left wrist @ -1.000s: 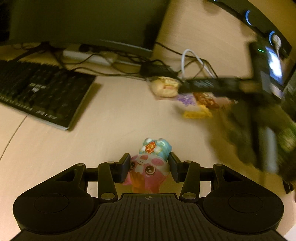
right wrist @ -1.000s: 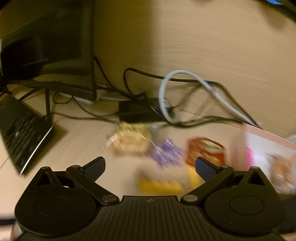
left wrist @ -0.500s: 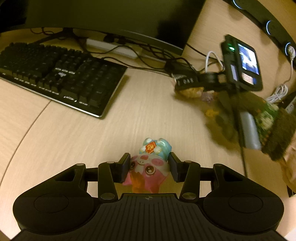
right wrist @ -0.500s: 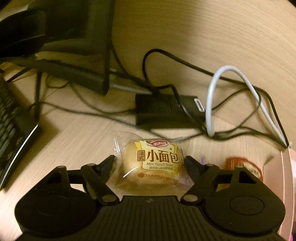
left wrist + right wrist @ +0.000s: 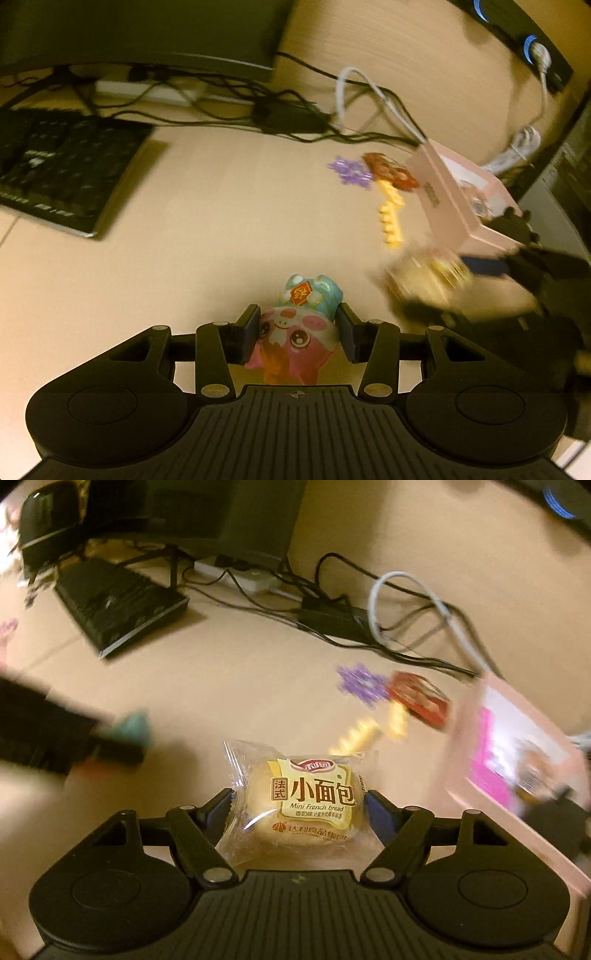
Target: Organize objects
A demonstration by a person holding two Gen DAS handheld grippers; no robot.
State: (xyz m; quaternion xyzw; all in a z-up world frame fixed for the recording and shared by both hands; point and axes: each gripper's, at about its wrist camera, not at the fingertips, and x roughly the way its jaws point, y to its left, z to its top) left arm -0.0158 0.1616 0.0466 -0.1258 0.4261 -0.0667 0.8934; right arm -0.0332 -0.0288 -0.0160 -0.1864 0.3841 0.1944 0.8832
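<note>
Right gripper [image 5: 299, 808], jaws clamped on wrapped mini French bread [image 5: 301, 805]; pink box [image 5: 517, 771] just right; risk: slick loose wrapper slipping free during transfer.

1. A black keyboard [image 5: 62, 173] lies on the light wooden desk [image 5: 221, 229], at the left.
2. Behind it stands a dark monitor [image 5: 140, 33].
3. A tangle of black cables [image 5: 221, 110] runs along the back of the desk, past a black power brick [image 5: 291, 120].
4. A white cable [image 5: 410, 602] loops up beside the brick.
</note>
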